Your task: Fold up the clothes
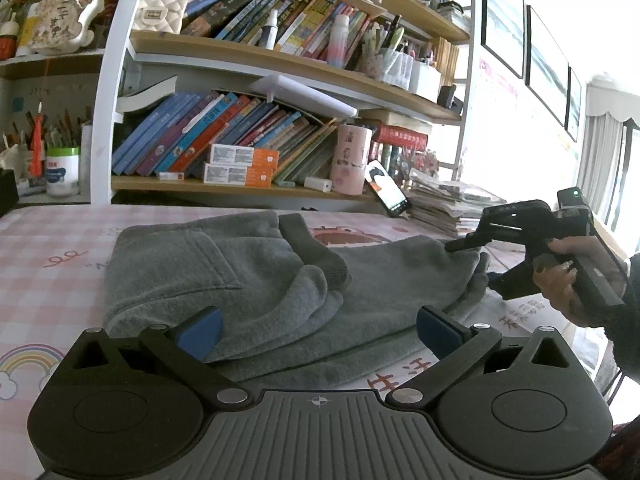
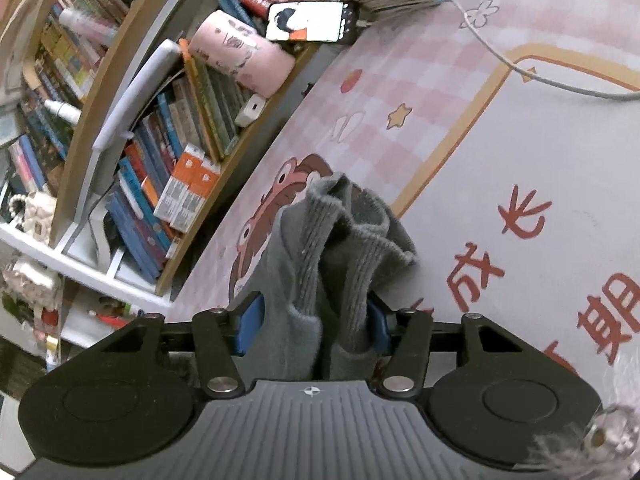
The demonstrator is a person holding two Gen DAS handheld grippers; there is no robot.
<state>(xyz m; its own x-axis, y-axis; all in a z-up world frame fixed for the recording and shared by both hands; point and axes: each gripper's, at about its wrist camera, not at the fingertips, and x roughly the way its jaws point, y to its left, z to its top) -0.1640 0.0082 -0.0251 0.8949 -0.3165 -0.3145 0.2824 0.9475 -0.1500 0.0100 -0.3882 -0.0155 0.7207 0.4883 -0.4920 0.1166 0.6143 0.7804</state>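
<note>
While bunched (ribbed cuff), sweatshirt [image 2: 320, 264] between hand-held gripper [image 2: 312, 328]

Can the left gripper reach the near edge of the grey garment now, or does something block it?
Probably yes. The left gripper is open, and the grey garment lies flat right before its fingers, with nothing between. The right gripper holds the garment's far end, well off to the side.

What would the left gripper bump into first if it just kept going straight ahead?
Most likely the grey garment: the left gripper, jaws open, points slightly down at its near folded edge, which lies just ahead.
</note>
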